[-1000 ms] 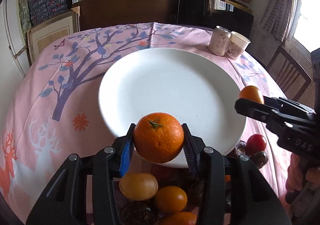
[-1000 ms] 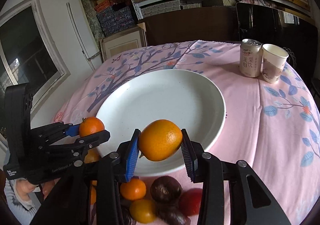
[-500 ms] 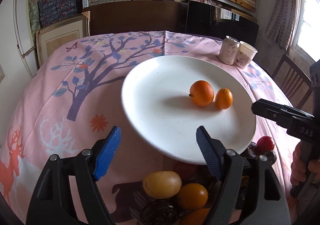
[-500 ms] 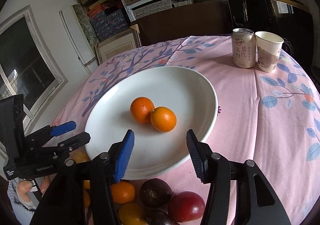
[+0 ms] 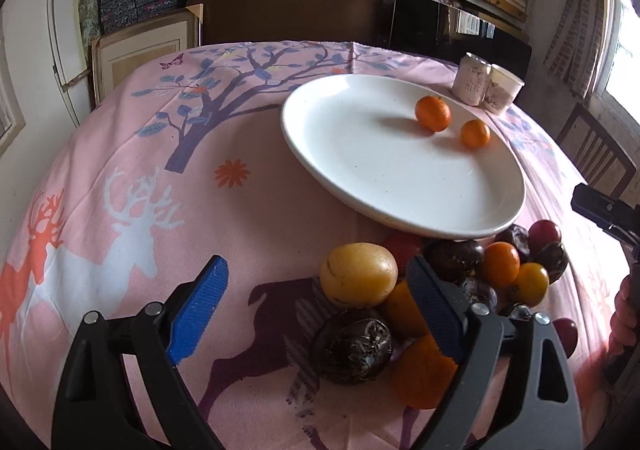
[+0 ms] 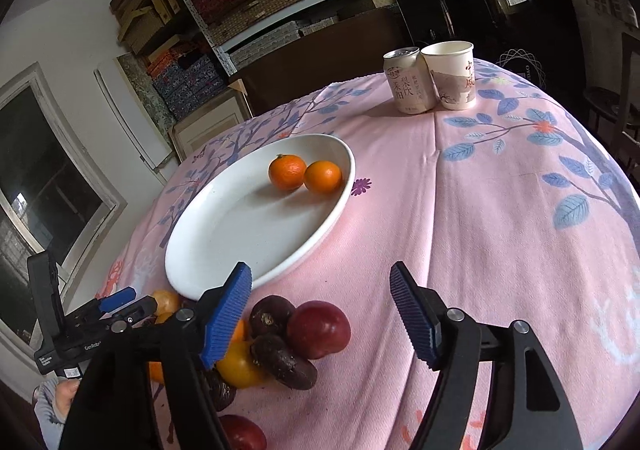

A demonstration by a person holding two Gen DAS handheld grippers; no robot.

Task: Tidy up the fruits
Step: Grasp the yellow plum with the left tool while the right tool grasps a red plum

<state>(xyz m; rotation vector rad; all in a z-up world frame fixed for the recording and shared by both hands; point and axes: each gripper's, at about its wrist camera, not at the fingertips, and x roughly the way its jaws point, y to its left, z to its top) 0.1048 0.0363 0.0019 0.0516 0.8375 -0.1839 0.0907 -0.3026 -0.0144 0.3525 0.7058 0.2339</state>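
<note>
A white plate (image 5: pixel 360 177) (image 6: pixel 224 246) holds two oranges: a larger one (image 5: pixel 433 113) (image 6: pixel 286 171) and a smaller one (image 5: pixel 475 133) (image 6: pixel 323 177), touching in the right wrist view. A pile of loose fruit lies at the plate's near edge: a yellow fruit (image 5: pixel 358 275), dark wrinkled fruits (image 5: pixel 352 346) (image 6: pixel 284 360), small oranges (image 5: pixel 500 264) and a red plum (image 6: pixel 318 329). My left gripper (image 5: pixel 316 306) is open and empty, low over the cloth left of the pile. My right gripper (image 6: pixel 320 316) is open and empty, just right of the pile.
A drink can (image 6: pixel 408 79) and a paper cup (image 6: pixel 452 73) stand together at the far side of the pink patterned tablecloth (image 6: pixel 500 230). A wooden chair (image 5: pixel 592 153) stands right of the table. Shelves with boxes line the back wall.
A second ago each gripper held an orange over the plate. Both let go; the oranges now lie on the plate. Both grippers pulled back and down toward the fruit pile, jaws open.
</note>
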